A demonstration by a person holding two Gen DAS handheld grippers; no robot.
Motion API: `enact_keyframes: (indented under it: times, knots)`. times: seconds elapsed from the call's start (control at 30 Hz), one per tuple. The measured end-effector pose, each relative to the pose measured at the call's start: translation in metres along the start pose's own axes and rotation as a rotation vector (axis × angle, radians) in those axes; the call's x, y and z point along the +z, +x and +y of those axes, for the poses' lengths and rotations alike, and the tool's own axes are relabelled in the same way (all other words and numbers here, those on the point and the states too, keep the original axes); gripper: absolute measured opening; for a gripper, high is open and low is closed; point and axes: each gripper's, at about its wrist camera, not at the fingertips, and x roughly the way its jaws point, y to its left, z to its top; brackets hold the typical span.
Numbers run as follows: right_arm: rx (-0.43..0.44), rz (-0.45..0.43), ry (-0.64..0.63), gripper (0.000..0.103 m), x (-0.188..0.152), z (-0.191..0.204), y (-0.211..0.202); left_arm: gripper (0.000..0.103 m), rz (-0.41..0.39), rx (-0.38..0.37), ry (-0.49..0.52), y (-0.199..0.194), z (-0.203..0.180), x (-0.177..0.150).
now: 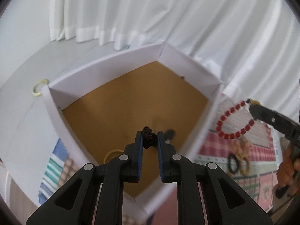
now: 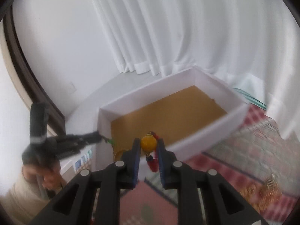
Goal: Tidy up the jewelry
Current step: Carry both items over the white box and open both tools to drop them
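A white box (image 1: pixel 105 69) with a brown cardboard floor (image 1: pixel 131 103) fills the left wrist view. My left gripper (image 1: pixel 149 139) is shut on a dark braided cord piece (image 1: pixel 149 138), held above the box floor near its front. My right gripper (image 2: pixel 148 144) is shut on a yellow bead (image 2: pixel 148 144) of a red bead bracelet; the bracelet's red loop (image 1: pixel 234 121) hangs from it to the right of the box (image 2: pixel 206 140). A thin yellow ring (image 1: pixel 112 154) lies on the box floor, partly hidden by my left gripper.
A pale green ring (image 1: pixel 38 87) lies outside the box's far-left corner. Dark and tan hair ties (image 1: pixel 238 159) lie on a red patterned cloth (image 1: pixel 258 146) right of the box. White curtains hang behind. A gold chain piece (image 2: pixel 268 193) lies on the cloth.
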Motion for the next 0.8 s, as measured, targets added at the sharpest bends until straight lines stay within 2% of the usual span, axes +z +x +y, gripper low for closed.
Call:
enact_keyframes:
  times: [0.2, 0.33, 0.37, 0.4, 0.43, 0.47, 0.53, 0.6, 0.63, 0.7, 0.8]
  knots:
    - [-0.065, 0.128, -0.016, 0.018, 0.023, -0.004, 0.100, 0.013, 0.043, 0.022, -0.045, 0.046, 0.013, 0.012]
    - [-0.075, 0.154, -0.002, 0.019, 0.022, -0.009, 0.130, 0.015, 0.054, 0.038, -0.038, 0.066, 0.011, 0.014]
    - [-0.075, 0.155, 0.003, 0.023, 0.022, -0.010, 0.133, 0.026, 0.055, 0.052, -0.036, 0.068, 0.010, 0.013]
    - [-0.081, 0.155, 0.009, 0.031, 0.020, -0.011, 0.134, 0.045, 0.057, 0.071, -0.034, 0.070, 0.010, 0.011]
    - [-0.086, 0.145, 0.014, 0.052, 0.019, -0.013, 0.131, 0.053, 0.052, 0.080, -0.034, 0.069, 0.009, 0.010]
    - [-0.093, 0.127, 0.015, 0.066, 0.018, -0.015, 0.126, 0.060, 0.040, 0.084, -0.035, 0.066, 0.010, 0.008]
    - [-0.116, 0.092, 0.004, 0.068, 0.016, -0.015, 0.112, 0.061, 0.009, 0.086, -0.024, 0.056, 0.007, 0.002]
    - [-0.141, 0.065, -0.004, 0.071, 0.014, -0.015, 0.098, 0.074, -0.024, 0.106, 0.003, 0.039, 0.000, -0.004]
    - [-0.163, 0.041, -0.008, 0.077, 0.007, -0.015, 0.083, 0.078, -0.053, 0.120, 0.020, 0.028, -0.005, -0.009]
    - [-0.193, 0.010, -0.008, 0.081, -0.005, -0.014, 0.060, 0.094, -0.103, 0.143, 0.046, 0.011, -0.015, -0.016]
    - [-0.239, -0.015, -0.016, 0.082, -0.035, -0.015, 0.021, 0.100, -0.162, 0.158, 0.087, -0.016, -0.037, -0.035]
